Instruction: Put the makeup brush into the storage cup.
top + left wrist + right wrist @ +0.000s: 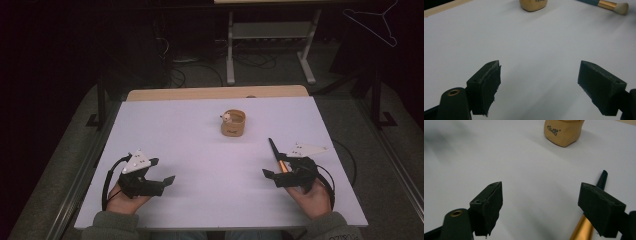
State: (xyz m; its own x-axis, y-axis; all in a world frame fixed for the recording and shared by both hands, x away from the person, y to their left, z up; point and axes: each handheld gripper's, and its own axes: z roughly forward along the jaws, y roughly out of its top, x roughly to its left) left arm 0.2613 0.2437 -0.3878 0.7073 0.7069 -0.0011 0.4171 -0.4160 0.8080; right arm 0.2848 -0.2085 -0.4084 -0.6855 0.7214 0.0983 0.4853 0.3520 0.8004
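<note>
A: Where is the brush [278,157]?

B: It lies flat on the white counter [200,145], just beside the right gripper [277,176]. Its dark handle points at the tan cup [233,123], which sits well apart in the middle.

A: Are the grippers holding anything?

B: No. The right gripper and the left gripper [162,182] are both wide open with nothing in them.

A: How should the brush be picked up?

B: I think the right gripper should slide over the shiny gold part [581,230], then squeeze softly. The handle is thin, round and smooth, so it may roll. The tip [622,8] looks soft and fluffy. The cup looks hard and glossy.
</note>
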